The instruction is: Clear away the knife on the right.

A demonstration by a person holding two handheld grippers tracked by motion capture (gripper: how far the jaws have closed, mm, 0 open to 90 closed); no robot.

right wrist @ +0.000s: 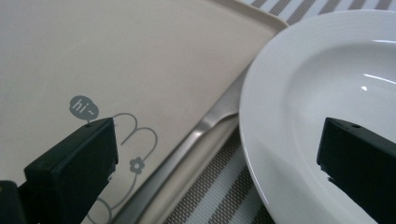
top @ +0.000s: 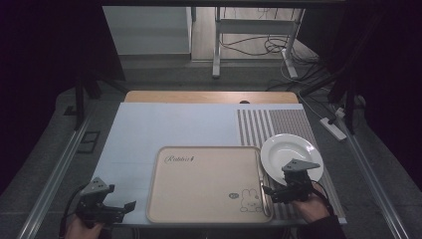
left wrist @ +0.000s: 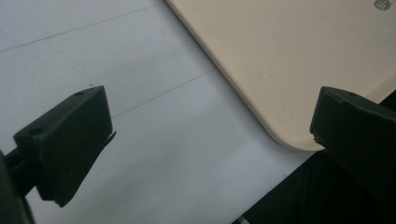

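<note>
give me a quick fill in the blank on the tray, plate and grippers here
1. The white plate rests on the ____ placemat.
2. A metal utensil handle lies between the plate and the ____.
3. The drawing on the beige tray near the right gripper is a ____.
4. The jaws of the left gripper stand ____.

Missing words: striped; tray; rabbit; open

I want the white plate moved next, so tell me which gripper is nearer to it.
Right. The right gripper is open at the near edge of the white plate. The left gripper, also open, is past the tray's opposite side.
</note>
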